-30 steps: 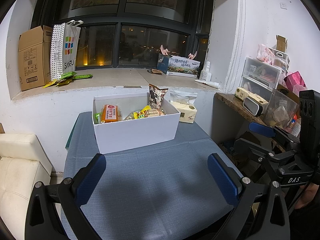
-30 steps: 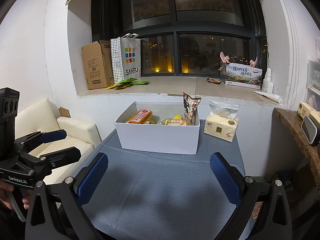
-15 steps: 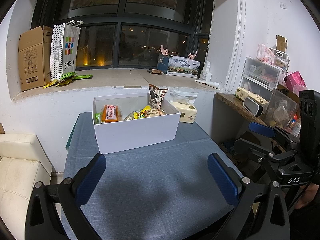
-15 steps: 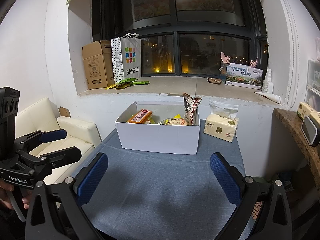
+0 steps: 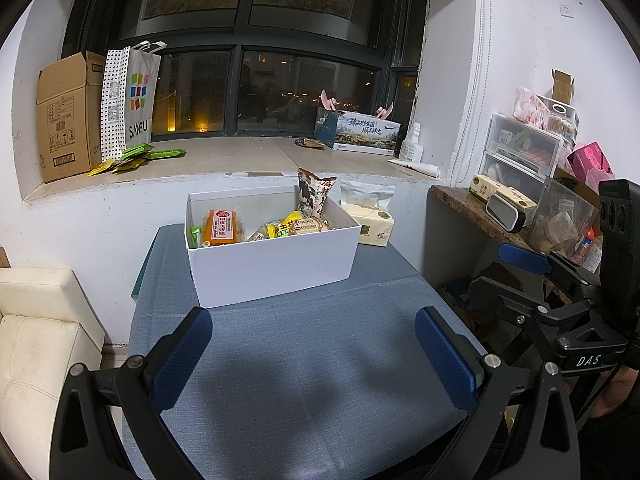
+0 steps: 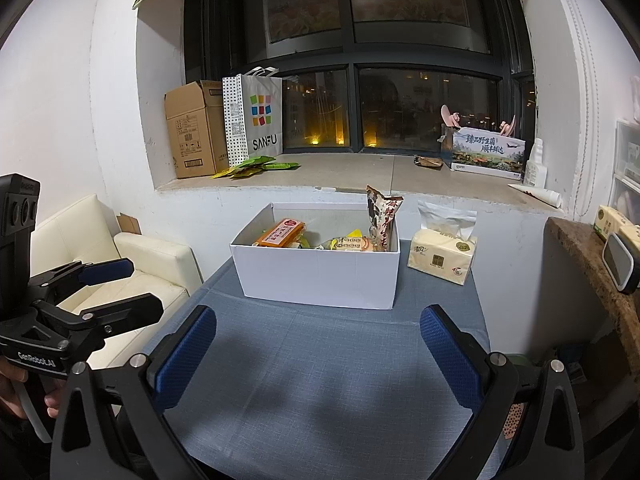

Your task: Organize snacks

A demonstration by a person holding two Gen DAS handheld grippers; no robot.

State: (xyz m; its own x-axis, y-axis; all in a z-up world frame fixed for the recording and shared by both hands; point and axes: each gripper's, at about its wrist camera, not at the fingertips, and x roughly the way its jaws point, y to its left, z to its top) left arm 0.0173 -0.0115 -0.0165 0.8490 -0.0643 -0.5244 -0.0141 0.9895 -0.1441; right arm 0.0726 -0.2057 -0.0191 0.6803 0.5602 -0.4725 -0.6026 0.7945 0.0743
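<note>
A white box (image 5: 276, 264) (image 6: 320, 276) stands at the far end of the blue-clothed table (image 5: 304, 360). Inside lie an orange packet (image 5: 222, 228) (image 6: 284, 233), yellow snack packs (image 5: 294, 226) (image 6: 350, 243), and a brown bag (image 5: 315, 197) (image 6: 383, 216) standing upright at the box's right end. My left gripper (image 5: 314, 352) hovers open over the near table, nothing between its blue pads. My right gripper (image 6: 316, 352) is likewise open and empty, well short of the box. Each gripper shows in the other's view, at the side edge.
A tissue pack (image 5: 370, 224) (image 6: 444, 254) sits right of the box. The windowsill carries a cardboard box (image 5: 66, 120), a paper bag (image 5: 128, 100), green packets (image 5: 136, 158) and a printed carton (image 5: 362, 132). A white sofa (image 6: 120, 264) stands left; a cluttered shelf (image 5: 520, 204) right.
</note>
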